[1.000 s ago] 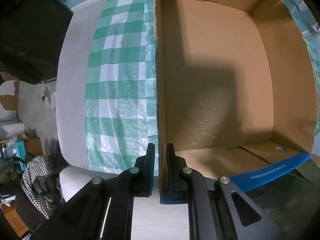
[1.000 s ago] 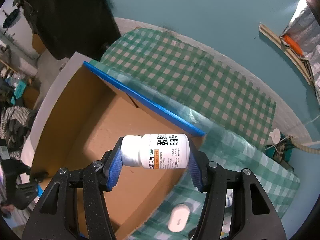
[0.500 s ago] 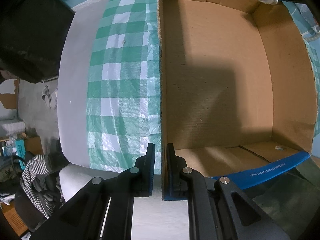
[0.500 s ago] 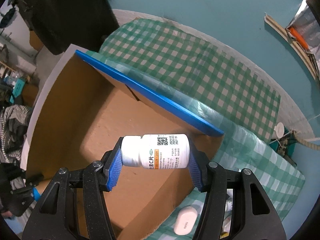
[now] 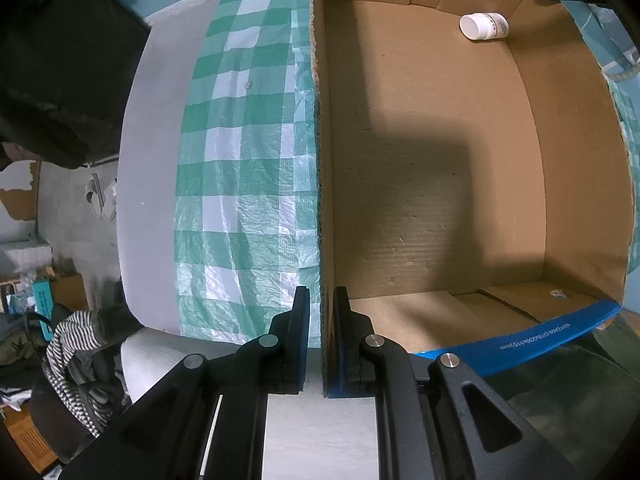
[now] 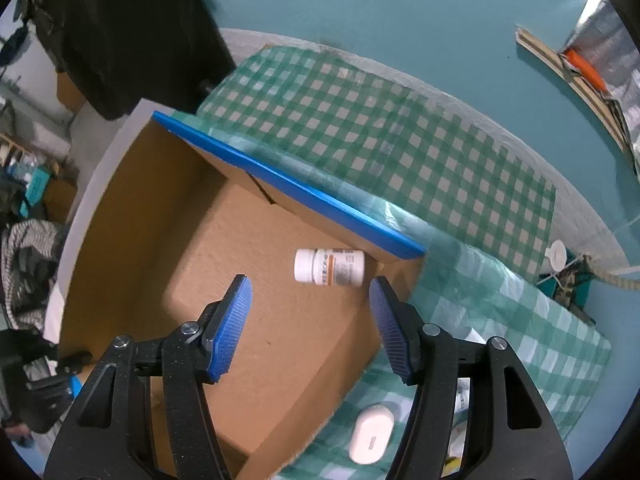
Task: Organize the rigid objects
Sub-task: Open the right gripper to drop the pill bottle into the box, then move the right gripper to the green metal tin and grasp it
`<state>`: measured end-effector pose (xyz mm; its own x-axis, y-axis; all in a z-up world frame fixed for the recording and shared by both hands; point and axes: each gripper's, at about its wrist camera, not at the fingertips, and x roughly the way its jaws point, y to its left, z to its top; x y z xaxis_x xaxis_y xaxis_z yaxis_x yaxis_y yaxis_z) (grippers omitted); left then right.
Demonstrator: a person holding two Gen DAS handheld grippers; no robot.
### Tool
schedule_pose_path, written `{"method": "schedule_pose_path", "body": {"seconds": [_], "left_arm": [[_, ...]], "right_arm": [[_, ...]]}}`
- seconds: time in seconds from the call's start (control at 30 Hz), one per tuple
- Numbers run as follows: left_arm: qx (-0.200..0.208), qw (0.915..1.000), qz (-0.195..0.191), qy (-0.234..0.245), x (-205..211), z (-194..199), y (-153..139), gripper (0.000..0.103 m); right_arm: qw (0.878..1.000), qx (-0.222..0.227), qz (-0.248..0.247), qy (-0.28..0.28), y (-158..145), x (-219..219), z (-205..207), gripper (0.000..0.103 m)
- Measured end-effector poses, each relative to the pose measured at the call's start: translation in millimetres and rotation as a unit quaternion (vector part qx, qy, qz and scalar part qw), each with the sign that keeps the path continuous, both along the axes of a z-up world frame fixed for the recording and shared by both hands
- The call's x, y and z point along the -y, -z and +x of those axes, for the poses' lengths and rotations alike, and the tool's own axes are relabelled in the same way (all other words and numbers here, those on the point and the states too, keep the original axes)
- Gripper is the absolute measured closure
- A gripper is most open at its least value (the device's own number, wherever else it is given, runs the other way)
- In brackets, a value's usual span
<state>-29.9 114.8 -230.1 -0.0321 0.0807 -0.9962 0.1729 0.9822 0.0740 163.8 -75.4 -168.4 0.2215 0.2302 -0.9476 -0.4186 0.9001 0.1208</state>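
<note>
A white pill bottle (image 6: 329,267) with an orange label lies on its side on the floor of the open cardboard box (image 6: 132,216), near the blue-taped flap. My right gripper (image 6: 310,320) hovers above the box, its jaws opening, nothing between the blue pads. In the left wrist view the same bottle (image 5: 483,27) rests in the box's far corner. My left gripper (image 5: 321,328) is shut on the box's left wall (image 5: 322,160), one finger outside and one inside.
The box stands on a green checked tablecloth (image 6: 400,132). A white oval case (image 6: 370,434) lies on the cloth beside the box, under my right gripper. Striped clothing (image 5: 76,352) and clutter sit on the floor at the left. A teal wall rises behind.
My right gripper has let go of the pill bottle, which dropped to the box floor. Its jaws stand wider than before. My left gripper has kept its hold on the wall.
</note>
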Motion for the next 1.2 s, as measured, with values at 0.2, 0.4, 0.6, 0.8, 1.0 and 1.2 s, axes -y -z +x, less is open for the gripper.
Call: {"method": "schedule_pose_path", "body": {"seconds": [0.2,0.4,0.6,0.8,1.0,1.2], "left_arm": [[-0.002,1.0000,-0.004,-0.002,-1.5,0.5,0.2,0.092],[-0.004,1.0000,-0.008,-0.002,-3.5,0.6,-0.2,0.092],[-0.003,1.0000,-0.007,-0.001,-4.1,0.5,-0.3,0.092],[-0.001,1.0000,-0.004,-0.002,-4.2,-0.8,0.3,0.092],[0.001,1.0000,-0.003,-0.002,-3.7,-1.5,-0.8,0.092],[0.002,1.0000,0.001,-0.003,-2.0,-2.5,-2.4,0.092]], "right_arm": [[1.000,0.014,0.010,0.019,-18.7,21.3,-10.4,0.038],[0.999,0.026,0.016,0.036,-34.9,46.1,-19.5,0.037],[0.998,0.037,0.012,0.057,-47.1,76.2,-28.2,0.035],[0.996,0.039,0.001,0.085,-48.8,112.8,-36.7,0.033],[0.992,0.024,-0.008,0.122,-37.5,154.8,-41.7,0.033],[0.986,0.006,-0.014,0.169,-21.6,194.9,-43.4,0.033]]}}
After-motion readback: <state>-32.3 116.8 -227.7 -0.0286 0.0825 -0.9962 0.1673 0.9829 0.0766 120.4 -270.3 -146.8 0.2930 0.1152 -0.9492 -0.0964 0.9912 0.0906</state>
